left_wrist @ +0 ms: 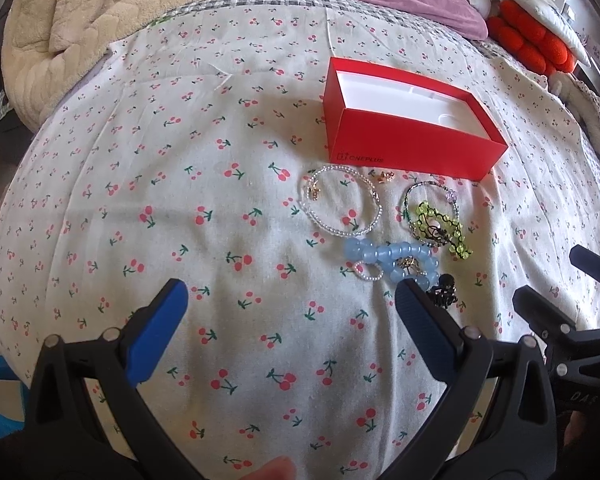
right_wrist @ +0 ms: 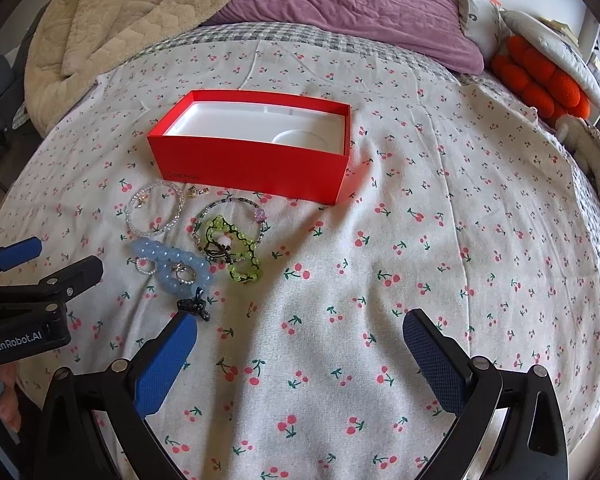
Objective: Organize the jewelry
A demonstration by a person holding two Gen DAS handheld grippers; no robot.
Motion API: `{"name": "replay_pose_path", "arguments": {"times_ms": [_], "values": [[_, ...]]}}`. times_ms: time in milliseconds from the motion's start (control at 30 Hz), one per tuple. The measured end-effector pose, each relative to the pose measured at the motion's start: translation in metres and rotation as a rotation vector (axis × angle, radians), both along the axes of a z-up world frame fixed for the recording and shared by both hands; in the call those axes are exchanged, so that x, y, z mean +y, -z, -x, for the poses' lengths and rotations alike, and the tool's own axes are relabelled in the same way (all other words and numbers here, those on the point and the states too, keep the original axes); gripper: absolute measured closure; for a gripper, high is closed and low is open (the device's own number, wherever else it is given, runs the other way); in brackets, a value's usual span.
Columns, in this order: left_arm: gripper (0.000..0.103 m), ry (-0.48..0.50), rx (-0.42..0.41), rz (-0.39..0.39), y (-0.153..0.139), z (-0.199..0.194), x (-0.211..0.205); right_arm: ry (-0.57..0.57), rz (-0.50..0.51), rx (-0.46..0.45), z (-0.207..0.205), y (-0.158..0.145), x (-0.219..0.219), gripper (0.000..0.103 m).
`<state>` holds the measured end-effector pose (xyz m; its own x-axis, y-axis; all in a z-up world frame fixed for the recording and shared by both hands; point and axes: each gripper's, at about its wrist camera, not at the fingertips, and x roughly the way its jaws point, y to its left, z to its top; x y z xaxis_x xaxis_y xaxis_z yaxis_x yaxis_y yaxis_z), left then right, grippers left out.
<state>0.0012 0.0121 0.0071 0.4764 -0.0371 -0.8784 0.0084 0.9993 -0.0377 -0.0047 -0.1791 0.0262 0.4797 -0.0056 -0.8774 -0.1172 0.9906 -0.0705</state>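
Right hand-held gripper (right_wrist: 300, 344) open above bedsheet (right_wrist: 420, 240); jewelry (right_wrist: 196, 244) beside red box (right_wrist: 252, 164).

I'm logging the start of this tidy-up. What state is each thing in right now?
Red box: open, lidless, white tray inside holds nothing.
Clear bead bracelet: flat on the bedspread, outside the box.
Blue bead bracelet: on the bedspread, ungrasped.
Green bead bracelet: bunched, overlapping a thin beaded one.
Black charm: loose on the bedspread.
Left tongs: open, holding nothing.
Right tongs: open, holding nothing.

Cherry-print sheet (right_wrist: 420, 240); purple pillow (right_wrist: 360, 8), beige blanket (right_wrist: 120, 12), orange cushion (right_wrist: 540, 76) behind
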Motion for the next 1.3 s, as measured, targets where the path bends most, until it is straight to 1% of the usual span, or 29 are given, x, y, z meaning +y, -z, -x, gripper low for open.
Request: {"name": "replay_pose_path", "arguments": {"times_ms": [367, 600, 667, 800, 967, 1000, 1067, 1133, 1167, 1200, 1233, 1267, 1300], "values": [[0.0, 0.006, -0.011, 0.017, -0.004, -0.004, 0.001, 0.012, -0.015, -0.017, -0.003, -0.006, -0.003, 0.0], [0.0, 0.035, 0.008, 0.075, -0.009, -0.01, 0.006, 0.006, -0.063, 0.017, -0.005, -0.01, -0.007, 0.0], [0.0, 0.052, 0.017, 0.079, -0.011, -0.015, 0.008, -0.001, -0.084, 0.021, -0.009, -0.015, -0.009, 0.0], [0.0, 0.089, 0.041, 0.06, -0.017, -0.029, 0.014, -0.011, -0.126, 0.029, -0.022, -0.028, -0.015, 0.0], [0.0, 0.126, 0.036, 0.086, -0.028, -0.046, 0.023, -0.047, -0.238, 0.086, -0.042, -0.033, -0.021, 0.001], [0.001, 0.134, 0.038, 0.094, -0.029, -0.049, 0.024, -0.05, -0.259, 0.096, -0.047, -0.032, -0.021, 0.004], [0.008, 0.145, 0.039, 0.121, -0.03, -0.055, 0.029, -0.056, -0.303, 0.111, -0.056, -0.031, -0.023, 0.01], [0.015, 0.152, 0.043, 0.158, -0.027, -0.06, 0.033, -0.057, -0.341, 0.123, -0.064, -0.026, -0.024, 0.018], [0.021, 0.157, 0.048, 0.175, -0.024, -0.063, 0.035, -0.056, -0.361, 0.132, -0.068, -0.021, -0.025, 0.02], [0.028, 0.16, 0.055, 0.195, -0.019, -0.065, 0.036, -0.059, -0.382, 0.143, -0.073, -0.016, -0.025, 0.024], [0.032, 0.159, 0.063, 0.217, -0.013, -0.067, 0.038, -0.058, -0.402, 0.155, -0.075, -0.01, -0.025, 0.03], [0.039, 0.159, 0.072, 0.244, -0.007, -0.068, 0.04, -0.052, -0.414, 0.169, -0.078, -0.003, -0.025, 0.033], [0.043, 0.158, 0.093, 0.27, 0.0, -0.07, 0.041, -0.048, -0.426, 0.183, -0.08, 0.004, -0.026, 0.039]]}}
